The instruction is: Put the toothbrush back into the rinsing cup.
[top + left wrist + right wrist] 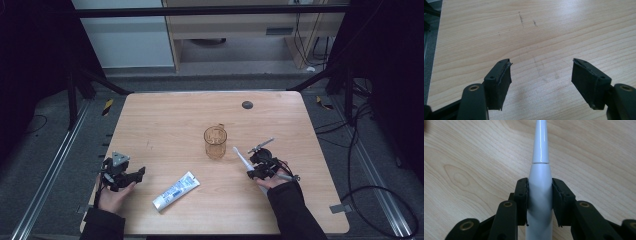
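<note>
Toothbrush (540, 182) clamped in right hand-held gripper (540, 202); tip toward cup (215, 142).

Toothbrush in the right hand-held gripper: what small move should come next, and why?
Probably lift the toothbrush and carry it up and left toward the cup. The right hand-held gripper is already shut on its white handle, its tip points toward the cup, and the cup stands upright and open just beyond it. The left hand-held gripper is open over bare table, so it need not move.
</note>
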A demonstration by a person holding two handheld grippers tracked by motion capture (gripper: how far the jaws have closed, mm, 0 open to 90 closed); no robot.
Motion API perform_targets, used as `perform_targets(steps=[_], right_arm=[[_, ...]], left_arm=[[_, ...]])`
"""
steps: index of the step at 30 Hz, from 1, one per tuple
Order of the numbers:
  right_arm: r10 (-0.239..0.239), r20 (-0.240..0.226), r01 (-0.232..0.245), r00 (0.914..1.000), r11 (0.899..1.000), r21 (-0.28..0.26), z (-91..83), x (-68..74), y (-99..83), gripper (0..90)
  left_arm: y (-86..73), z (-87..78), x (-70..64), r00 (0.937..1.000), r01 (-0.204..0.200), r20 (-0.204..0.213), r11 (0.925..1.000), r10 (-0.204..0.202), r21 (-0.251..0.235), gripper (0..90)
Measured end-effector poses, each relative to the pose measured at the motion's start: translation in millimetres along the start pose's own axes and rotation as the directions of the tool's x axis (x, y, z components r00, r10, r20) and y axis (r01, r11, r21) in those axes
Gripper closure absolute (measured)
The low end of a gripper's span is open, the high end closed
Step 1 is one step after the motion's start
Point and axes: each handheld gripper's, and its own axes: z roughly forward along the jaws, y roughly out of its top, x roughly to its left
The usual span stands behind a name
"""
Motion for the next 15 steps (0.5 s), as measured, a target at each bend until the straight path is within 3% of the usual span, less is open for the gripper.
perform_targets(steps=[8,15], right_arm=[[0.026,0.008,-0.025,0.9996,0.995,-0.093,-13.7,-4.9,0.0,67.6],[0.039,0.006,-0.037,0.9992,0.984,-0.172,-25.9,-8.3,-0.2,67.6]], left_arm=[[0.0,0.1,0.1,1.0000,0.001,0.001,1.0000,-0.001,0.000,30.9],[0.0,0.3,0.1,1.0000,0.001,0.001,1.0000,-0.001,0.001,30.9]])
